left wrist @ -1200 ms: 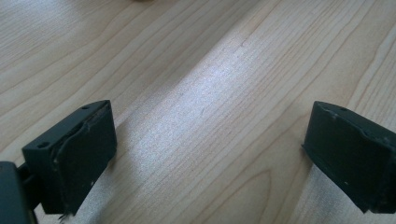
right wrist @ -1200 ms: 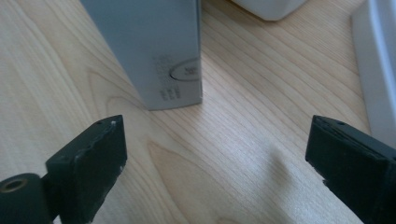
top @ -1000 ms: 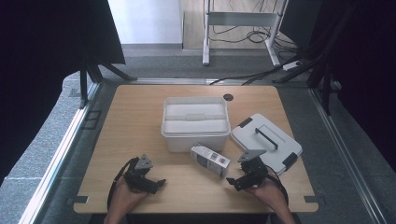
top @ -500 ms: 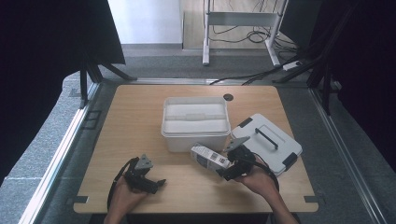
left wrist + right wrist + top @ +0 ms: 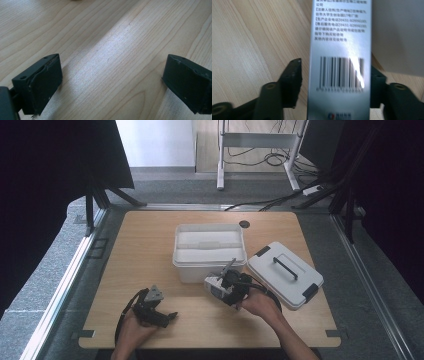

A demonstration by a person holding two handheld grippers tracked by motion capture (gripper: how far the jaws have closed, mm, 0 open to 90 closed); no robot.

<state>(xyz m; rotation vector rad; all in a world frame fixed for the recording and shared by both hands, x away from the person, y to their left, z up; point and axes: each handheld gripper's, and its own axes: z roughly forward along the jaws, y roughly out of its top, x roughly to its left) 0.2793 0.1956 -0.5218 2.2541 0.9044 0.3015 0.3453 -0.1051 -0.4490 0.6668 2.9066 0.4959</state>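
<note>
Right gripper: jaws spread around a small silver box, one jaw either side of its barcode end; in the right gripper view there's a visible gap between the left-hand jaw and the box, the other jaw sits against or right at the box edge (can't tell if it truly touches); so not clamped. The box lies flat on the wooden table, long axis running straight out from between the jaws, barcode end nearest the gripper, printed text end pointing away toward the white bin; the far end is cut off at the top of that view, text too blurred to read. In the high view the gripper and hand cover much of the box; the bin is just beyond the jaw tips, the white lid with dark handle lies off to the gripper's right side on the table.

Left gripper: jaws wide apart, nothing between them, bare table grain under and ahead of them; in the high view it sits low near the front table edge, well apart from the box and bin, held by the left hand; whether the jaw tips touch the table I can't tell.
</note>
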